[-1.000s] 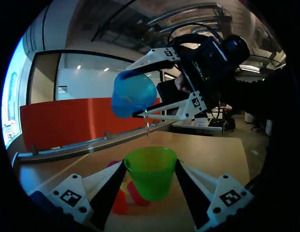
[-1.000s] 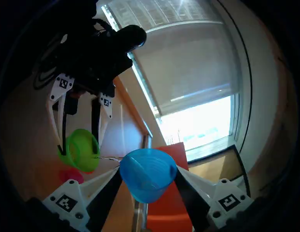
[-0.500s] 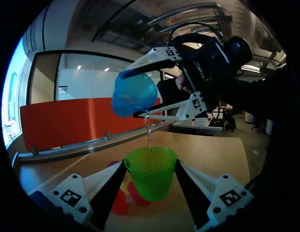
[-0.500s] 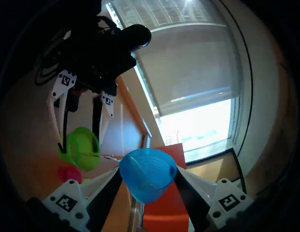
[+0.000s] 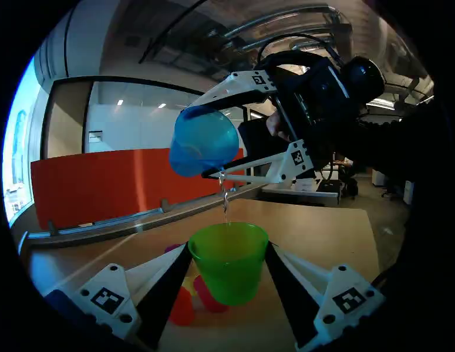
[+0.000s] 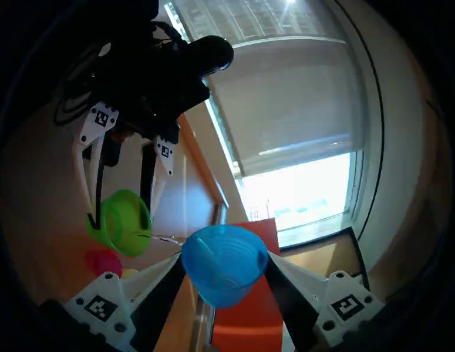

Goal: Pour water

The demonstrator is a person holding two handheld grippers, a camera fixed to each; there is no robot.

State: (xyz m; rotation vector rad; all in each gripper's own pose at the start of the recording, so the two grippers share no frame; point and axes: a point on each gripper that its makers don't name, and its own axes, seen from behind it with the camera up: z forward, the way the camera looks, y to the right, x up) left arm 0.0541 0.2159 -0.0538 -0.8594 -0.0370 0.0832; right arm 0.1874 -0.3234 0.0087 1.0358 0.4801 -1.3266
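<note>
My left tongs [image 5: 227,253] pinch the green cup [image 5: 229,271] and hold it upright and level over the desk [image 5: 327,229]. My right tongs [image 6: 224,263] clamp the blue cup [image 6: 224,277] from both sides. In the left gripper view they are raised above the green cup and tipped over, with the hand [image 5: 274,124] behind them. A thin stream of water [image 5: 225,202] falls from the blue cup's rim into the green cup.

The blue cup [image 5: 204,144] is translucent, the green cup [image 5: 228,264] bright lime. The left claw [image 5: 227,253] and right claw [image 6: 224,267] are white with black pads and black-and-white square markers. The panel [image 5: 104,188] is orange-red, the tabletop [image 5: 321,229] tan.
</note>
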